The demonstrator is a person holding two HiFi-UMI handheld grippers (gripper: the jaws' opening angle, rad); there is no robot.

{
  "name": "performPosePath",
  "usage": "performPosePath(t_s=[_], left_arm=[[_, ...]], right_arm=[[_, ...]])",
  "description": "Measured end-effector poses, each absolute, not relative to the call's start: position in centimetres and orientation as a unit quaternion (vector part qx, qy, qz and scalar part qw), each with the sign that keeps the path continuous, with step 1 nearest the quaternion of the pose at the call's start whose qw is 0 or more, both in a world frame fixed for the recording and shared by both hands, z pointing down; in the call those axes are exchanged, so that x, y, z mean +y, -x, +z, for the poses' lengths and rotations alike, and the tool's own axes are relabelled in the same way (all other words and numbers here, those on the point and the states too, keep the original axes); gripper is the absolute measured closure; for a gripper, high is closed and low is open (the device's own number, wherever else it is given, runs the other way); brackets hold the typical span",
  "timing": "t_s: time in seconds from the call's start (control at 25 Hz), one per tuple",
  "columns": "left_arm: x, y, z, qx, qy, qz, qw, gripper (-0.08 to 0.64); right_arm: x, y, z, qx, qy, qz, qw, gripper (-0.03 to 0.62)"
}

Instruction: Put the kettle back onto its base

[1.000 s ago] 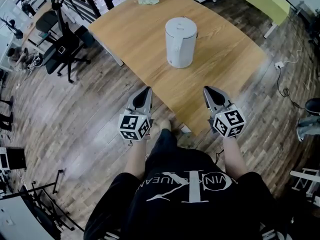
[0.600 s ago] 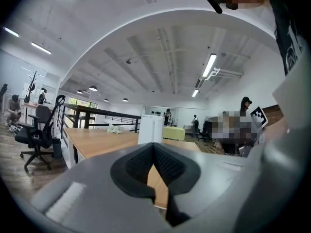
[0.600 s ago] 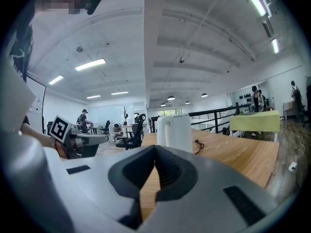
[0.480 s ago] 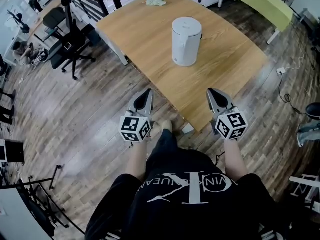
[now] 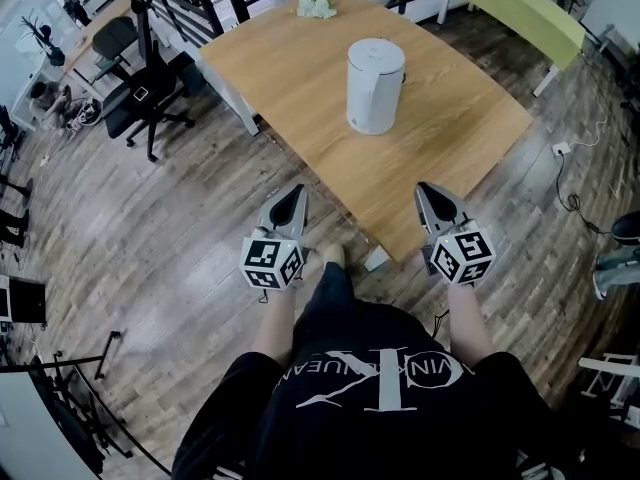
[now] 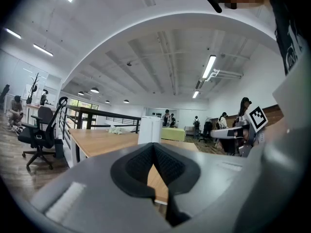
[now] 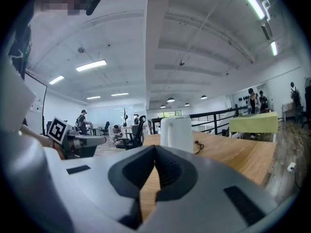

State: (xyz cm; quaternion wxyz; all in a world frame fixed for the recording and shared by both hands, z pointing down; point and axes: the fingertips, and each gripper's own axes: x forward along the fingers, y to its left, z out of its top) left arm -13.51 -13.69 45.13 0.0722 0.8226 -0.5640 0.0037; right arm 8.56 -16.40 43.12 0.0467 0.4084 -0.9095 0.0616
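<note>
I hold my left gripper (image 5: 296,190) and my right gripper (image 5: 424,188) side by side, close to the near edge of the wooden table (image 5: 290,78); both have their jaws pressed together with nothing in them; the white kettle (image 5: 376,86) stands upright on the table, farther away, well apart from both; a black chair (image 5: 140,68) stands far off on the left.

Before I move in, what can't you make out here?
Whether a base sits under the kettle: head view, too small; both gripper views, the left hand-held gripper and right hand-held gripper cover its foot.
What the pale bundle at the far edge of the table is: head view, too small.
</note>
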Motion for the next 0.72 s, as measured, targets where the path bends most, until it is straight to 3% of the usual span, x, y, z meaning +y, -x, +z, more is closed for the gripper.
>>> performPosePath(t_s=[0.72], left_arm=[[-12.6, 12.2, 44.8, -0.558, -0.827, 0.005, 0.064, 0.558]], right_arm=[[-15.0, -10.6, 42.8, -0.900, -0.430, 0.056, 0.039, 0.578]])
